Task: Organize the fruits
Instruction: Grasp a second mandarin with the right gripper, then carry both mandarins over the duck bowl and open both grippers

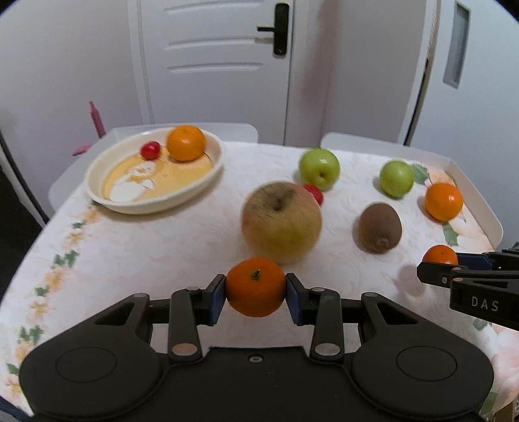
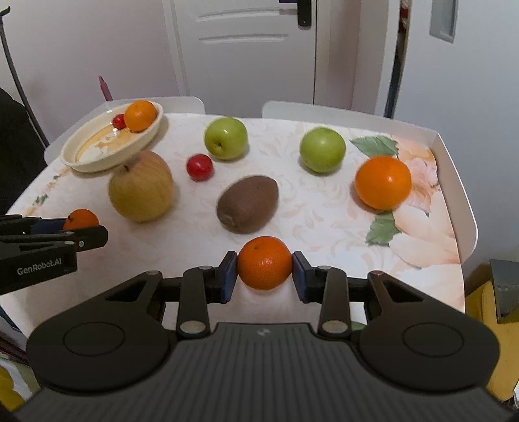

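Left gripper (image 1: 255,287): its blue pads pinch a small tangerine (image 1: 255,287) from both sides, above the near part of the table.
Right gripper (image 2: 264,263): its blue pads press on a second small tangerine (image 2: 264,263), one pad on each side; seen from the left camera, it reaches in from the right edge.
Table (image 2: 311,207): covered with a pale cloth printed with flowers and leaves; low white walls edge its far and right sides.
Oval dish (image 1: 155,203): cream with a gold pattern, at the far left corner; it holds an orange (image 1: 186,143) and a small red fruit (image 1: 150,150), close beside each other at its far end.
Large yellowish apple (image 1: 281,222): stands on the cloth just beyond the left gripper's tangerine, stem dimple up, slightly blurred.
Second small red fruit (image 2: 199,167): lies loose on the cloth between the large apple and the left green apple.
Green apples: one (image 2: 225,138) near the middle of the far side, the other (image 2: 322,149) further right, well apart.
Kiwi (image 2: 247,204): brown, lying on its side mid-table, beyond the right gripper's tangerine.
Loose orange (image 2: 382,181): on the cloth near the right wall, just right of the second green apple.
Background: a white panelled door (image 1: 214,65) with a dark handle (image 1: 279,29) stands behind the table.
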### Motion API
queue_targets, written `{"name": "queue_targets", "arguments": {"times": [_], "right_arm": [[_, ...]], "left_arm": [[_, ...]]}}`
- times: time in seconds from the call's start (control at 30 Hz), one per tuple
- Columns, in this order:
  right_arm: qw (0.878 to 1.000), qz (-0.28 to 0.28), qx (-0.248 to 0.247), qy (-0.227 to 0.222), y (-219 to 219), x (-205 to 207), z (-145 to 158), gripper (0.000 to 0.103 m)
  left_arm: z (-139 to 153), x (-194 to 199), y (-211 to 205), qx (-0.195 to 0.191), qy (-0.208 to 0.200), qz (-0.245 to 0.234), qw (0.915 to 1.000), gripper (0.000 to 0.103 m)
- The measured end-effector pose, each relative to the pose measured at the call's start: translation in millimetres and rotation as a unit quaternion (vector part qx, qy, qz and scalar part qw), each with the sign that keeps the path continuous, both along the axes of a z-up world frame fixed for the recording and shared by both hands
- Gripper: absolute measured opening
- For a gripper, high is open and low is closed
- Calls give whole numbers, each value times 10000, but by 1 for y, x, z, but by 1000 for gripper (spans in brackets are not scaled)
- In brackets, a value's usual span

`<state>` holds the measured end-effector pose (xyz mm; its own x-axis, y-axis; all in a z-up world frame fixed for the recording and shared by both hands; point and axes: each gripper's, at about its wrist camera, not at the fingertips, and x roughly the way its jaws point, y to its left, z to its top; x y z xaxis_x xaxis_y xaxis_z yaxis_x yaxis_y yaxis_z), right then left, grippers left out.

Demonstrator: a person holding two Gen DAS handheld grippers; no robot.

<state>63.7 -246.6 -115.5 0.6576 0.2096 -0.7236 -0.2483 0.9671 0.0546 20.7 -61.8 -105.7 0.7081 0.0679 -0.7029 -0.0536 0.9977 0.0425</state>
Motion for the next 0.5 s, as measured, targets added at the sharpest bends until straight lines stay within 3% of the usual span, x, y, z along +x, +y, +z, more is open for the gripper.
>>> {"name": "queue_targets", "arguments": {"times": [0.5], "right_arm": [[9988, 261, 264, -316, 63, 8, 63, 51]], "left_arm": [[63, -6, 58, 46, -347, 331, 9988, 43]]}}
